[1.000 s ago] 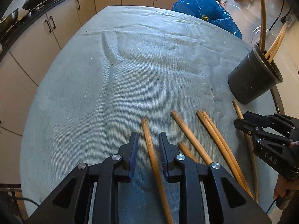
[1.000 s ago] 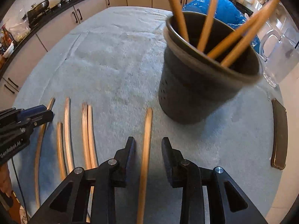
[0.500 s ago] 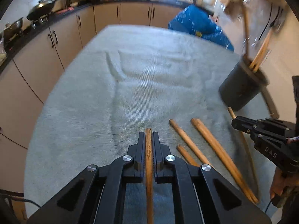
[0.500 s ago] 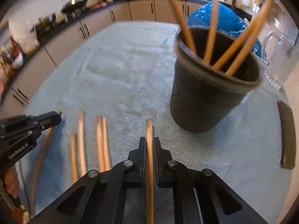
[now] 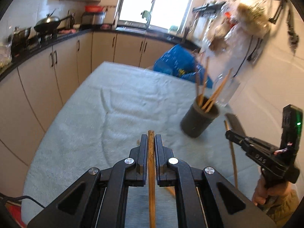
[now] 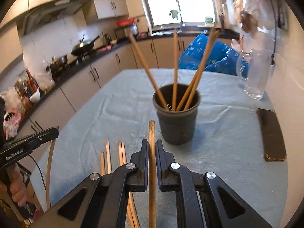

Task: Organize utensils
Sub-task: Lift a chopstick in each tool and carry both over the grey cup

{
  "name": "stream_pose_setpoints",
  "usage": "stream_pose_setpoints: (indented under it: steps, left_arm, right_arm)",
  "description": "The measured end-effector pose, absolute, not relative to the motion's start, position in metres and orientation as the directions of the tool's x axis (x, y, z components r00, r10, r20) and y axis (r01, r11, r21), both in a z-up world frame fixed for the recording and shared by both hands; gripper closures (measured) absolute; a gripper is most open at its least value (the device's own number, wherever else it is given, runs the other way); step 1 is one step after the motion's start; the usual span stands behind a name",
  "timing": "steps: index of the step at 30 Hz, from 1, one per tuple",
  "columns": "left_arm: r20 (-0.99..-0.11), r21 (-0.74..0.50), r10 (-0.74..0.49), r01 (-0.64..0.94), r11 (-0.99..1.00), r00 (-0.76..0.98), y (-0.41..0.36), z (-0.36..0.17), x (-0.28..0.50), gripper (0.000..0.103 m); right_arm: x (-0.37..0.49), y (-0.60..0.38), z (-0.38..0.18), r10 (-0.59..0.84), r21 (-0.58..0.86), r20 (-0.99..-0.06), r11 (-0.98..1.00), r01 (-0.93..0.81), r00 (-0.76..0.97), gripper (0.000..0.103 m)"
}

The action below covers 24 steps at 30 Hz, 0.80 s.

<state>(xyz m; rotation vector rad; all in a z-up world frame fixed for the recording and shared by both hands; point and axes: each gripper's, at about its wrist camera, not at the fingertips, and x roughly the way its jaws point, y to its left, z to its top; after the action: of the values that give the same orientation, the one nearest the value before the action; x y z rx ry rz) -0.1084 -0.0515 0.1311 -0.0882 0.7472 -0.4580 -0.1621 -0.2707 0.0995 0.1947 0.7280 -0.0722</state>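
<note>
Each claw is clamped on one wooden chopstick, and both sticks are off the cloth. The left claw (image 5: 151, 142) pinches a darker chopstick (image 5: 151, 163) that runs straight out between its jaws toward twelve o'clock, its tip just past the jaw ends. The right claw (image 6: 152, 148) grips a paler chopstick (image 6: 152, 152) the same way, with rather more of the stick standing out beyond the jaws.

The step in hand looks like the carry: two sticks picked up at once, on their way to the black holder cup (image 6: 176, 125). From the right claw the cup sits at about one o'clock, near; from the left claw it lies at about two o'clock, farther off. The next move probably calls for tipping each stick toward upright and lowering its end inside the rim, clear of the sticks already leaning there.

Counted: four chopsticks stand in the cup. On the grey cloth of the desk (image 6: 117, 102), the right wrist view shows about five loose chopsticks (image 6: 108, 155) at about ten o'clock from the right claw; some overlap, so the count is unsure. One cup, one glass jug (image 6: 254, 79), one dark phone (image 6: 271, 134).
</note>
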Motion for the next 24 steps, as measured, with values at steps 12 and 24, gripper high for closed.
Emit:
stream_pose_setpoints:
  steps: [12, 24]
  left_arm:
    - [-0.448, -0.332, -0.535, 0.422, 0.843, 0.716, -0.079, 0.2, -0.113, 0.097]
    - [-0.267, -0.332, -0.494, 0.402, 0.853, 0.827, -0.135, 0.259, -0.052, 0.097]
  right_arm:
    - [-0.197, -0.313, 0.151, -0.064, 0.269, -0.503, 0.936, 0.227, 0.862, 0.096]
    - [-0.162, -0.341, 0.214, -0.14, 0.361, -0.27, 0.903, 0.235, 0.953, 0.096]
